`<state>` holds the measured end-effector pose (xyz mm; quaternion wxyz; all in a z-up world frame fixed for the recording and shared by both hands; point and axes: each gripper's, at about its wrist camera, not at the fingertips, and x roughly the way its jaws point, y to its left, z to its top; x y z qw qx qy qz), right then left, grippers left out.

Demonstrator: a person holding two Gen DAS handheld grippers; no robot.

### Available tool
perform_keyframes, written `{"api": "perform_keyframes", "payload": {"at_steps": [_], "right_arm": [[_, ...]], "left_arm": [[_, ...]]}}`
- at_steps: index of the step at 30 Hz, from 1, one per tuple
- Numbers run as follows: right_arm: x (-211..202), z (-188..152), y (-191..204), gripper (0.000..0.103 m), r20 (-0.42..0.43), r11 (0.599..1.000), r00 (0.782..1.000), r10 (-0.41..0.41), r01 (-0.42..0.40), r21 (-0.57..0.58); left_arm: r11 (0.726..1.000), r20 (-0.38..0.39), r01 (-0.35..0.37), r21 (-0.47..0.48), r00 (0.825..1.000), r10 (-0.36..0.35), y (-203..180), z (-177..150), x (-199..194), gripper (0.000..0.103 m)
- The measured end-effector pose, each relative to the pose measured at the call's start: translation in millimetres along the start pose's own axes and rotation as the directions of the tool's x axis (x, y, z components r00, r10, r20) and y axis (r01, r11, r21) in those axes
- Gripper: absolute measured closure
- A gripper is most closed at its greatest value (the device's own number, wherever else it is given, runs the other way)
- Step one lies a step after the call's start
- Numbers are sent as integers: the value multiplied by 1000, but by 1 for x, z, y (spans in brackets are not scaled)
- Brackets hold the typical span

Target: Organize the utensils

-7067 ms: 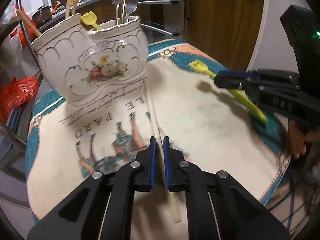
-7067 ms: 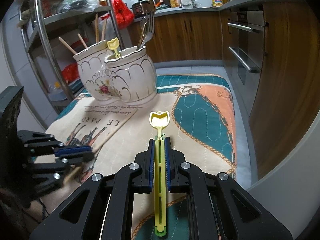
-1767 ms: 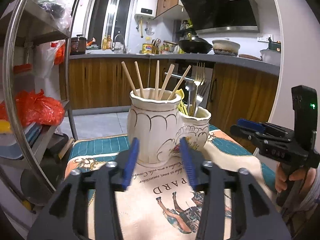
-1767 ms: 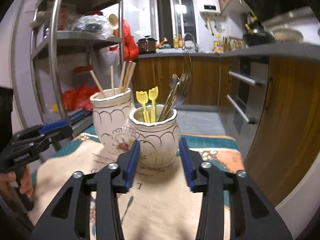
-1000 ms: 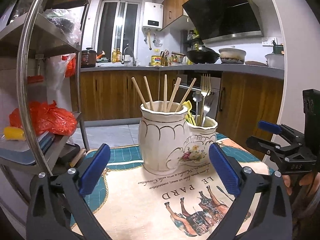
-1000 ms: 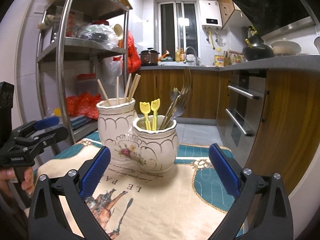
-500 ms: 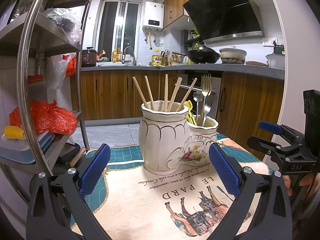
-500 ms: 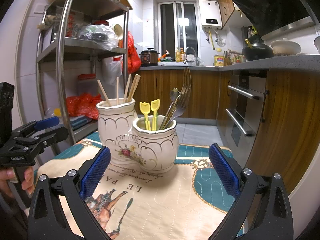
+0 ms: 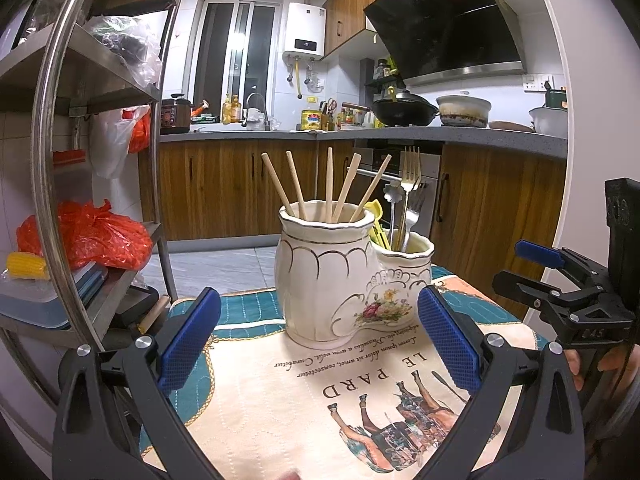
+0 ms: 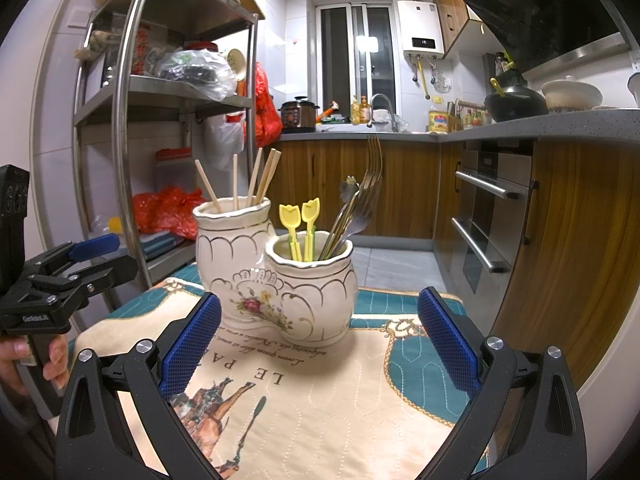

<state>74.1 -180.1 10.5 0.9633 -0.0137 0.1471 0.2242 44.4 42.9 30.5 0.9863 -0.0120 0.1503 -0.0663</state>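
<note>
A white double ceramic holder [image 9: 328, 280] [image 10: 280, 288] with gold trim and a flower print stands on the printed cloth [image 9: 320, 400] [image 10: 340, 380]. Its tall cup holds several wooden chopsticks [image 9: 330, 184] [image 10: 256, 180]. The short cup holds two yellow tulip picks [image 10: 300, 216], forks and spoons [image 9: 408, 196] [image 10: 360, 204]. My left gripper [image 9: 318, 320] [image 10: 116, 256] hovers wide open and empty, facing the holder. My right gripper [image 10: 318, 304] [image 9: 516, 268] is likewise wide open and empty on the other side.
A steel shelf rack [image 10: 120, 120] [image 9: 100, 200] with red bags stands beside the table. Wooden cabinets and an oven [image 10: 488, 220] line the far side. A person's hand [image 10: 24, 356] holds the left gripper's handle.
Seven seconds ago the left gripper was shut on a chopstick and the right on a yellow pick; both now stand in the holder. Both jaws have opened wide. Over the last second nothing moved.
</note>
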Motion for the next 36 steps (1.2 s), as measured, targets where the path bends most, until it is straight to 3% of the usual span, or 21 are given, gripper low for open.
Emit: {"api": "perform_keyframes", "payload": {"at_steps": [36], "right_arm": [[0,0,0,5,1,1000,1000,0,0,1]], "left_arm": [[999,-3,-39,11,999,39,-3,0,1,6]]}}
